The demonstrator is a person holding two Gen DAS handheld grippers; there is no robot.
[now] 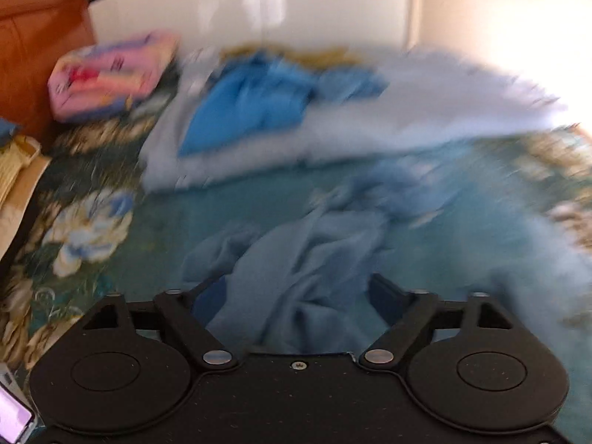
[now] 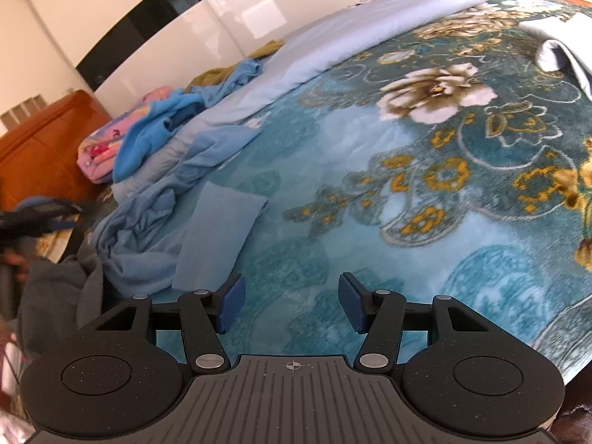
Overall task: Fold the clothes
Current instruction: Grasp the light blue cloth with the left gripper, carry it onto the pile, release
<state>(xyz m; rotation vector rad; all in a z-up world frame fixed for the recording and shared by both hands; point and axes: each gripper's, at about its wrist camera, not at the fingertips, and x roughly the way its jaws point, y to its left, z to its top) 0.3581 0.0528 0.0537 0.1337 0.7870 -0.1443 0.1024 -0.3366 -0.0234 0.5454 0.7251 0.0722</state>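
A crumpled light blue garment (image 1: 307, 270) lies on the teal floral bedspread (image 1: 92, 229), bunched between the fingers of my left gripper (image 1: 296, 303). The jaws stand wide apart with cloth filling the gap; the view is blurred by motion. In the right wrist view the same garment (image 2: 148, 229) lies at the left with a flat sleeve or hem (image 2: 218, 236) spread toward my right gripper (image 2: 292, 305), which is open and empty just above the bedspread (image 2: 425, 185).
A bright blue garment (image 1: 251, 103) lies on a pale blue duvet (image 1: 407, 111) at the back, also seen in the right wrist view (image 2: 155, 129). A pink folded bundle (image 1: 107, 77) sits by an orange headboard (image 1: 33, 55). White wardrobe doors (image 2: 185, 26) stand behind.
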